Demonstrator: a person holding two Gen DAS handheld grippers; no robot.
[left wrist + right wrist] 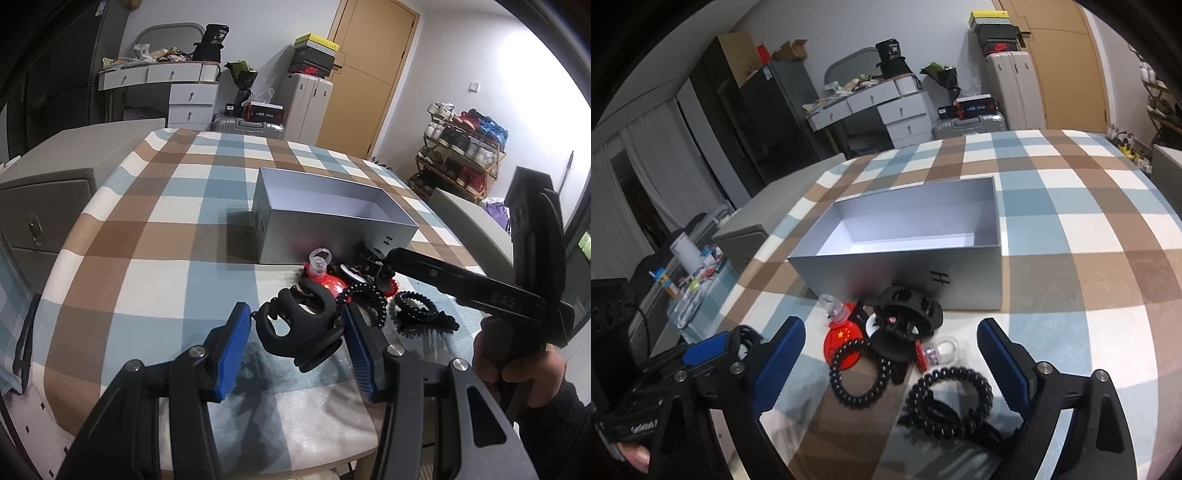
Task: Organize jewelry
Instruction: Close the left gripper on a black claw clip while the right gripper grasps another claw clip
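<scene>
**Beside the grey box, a claw clip waits between blue pads**

Just in front of the open grey box point(334, 221), on a table spread with a checked cloth point(147, 229), the left gripper point(297, 345) brackets a black claw clip point(299, 328). Its blue pads point(232, 350) stand either side of the clip; the right-hand pad sits at or very near the clip, the left-hand pad stands apart from it, so the jaws look spread and not yet clenched. The right gripper point(890, 365) hovers released, gaping wide over the heap nearer the box's front wall: a second black claw clip point(905, 317), a red flag-printed ornament point(844, 341) and two black spiral hair ties point(951, 397).

The step in hand appears to be the first pick, since the box shows nothing inside from either view. To do it well, the left jaws should likely close squarely across the clip's broad body, not its curved teeth, which could let it swivel or spring loose. Lifting straight up before crossing the box's near wall would keep the clip from snagging the spiral tie point(364, 299) lying just beside it.
</scene>
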